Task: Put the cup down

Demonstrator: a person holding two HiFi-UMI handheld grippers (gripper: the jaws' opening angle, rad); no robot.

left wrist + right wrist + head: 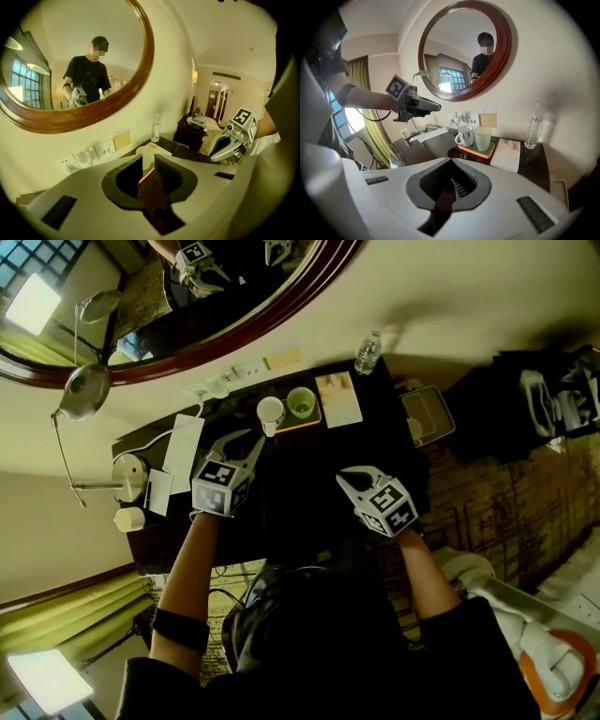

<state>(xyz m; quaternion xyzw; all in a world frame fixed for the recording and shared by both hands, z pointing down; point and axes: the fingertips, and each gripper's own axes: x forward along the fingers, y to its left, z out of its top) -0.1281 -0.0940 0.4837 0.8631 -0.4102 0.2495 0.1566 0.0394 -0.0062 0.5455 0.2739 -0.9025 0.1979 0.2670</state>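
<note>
The white cup (270, 412) is standing upright on the orange tray (298, 425) at the far edge of the tabletop (309, 460), touching or just beside the green cup (301, 402). Neither tool is carrying anything, so the put-down is looking done. The white cup is probably the one meant, since the left tool (248, 440) is hanging just short of it.

The left tool is pointing at the tray with its jaws nearly together. Only a thin slit is showing between them and nothing is sitting in it, which suits a tool clear of the cup. The right tool (359, 474) is hovering over the middle of the tabletop, clenched and empty, likely keeping out of the way.

A bottle (367, 353) is standing at the far right corner, beside a booklet (339, 399).

The person's head and shoulders are covering the near edge of the tabletop. Through the left tool's slit only a sliver of the tray and a pale cup are showing. The dark surface is making the papers at the left edge hard to read. Whether the cups are holding liquid is not showing.
</note>
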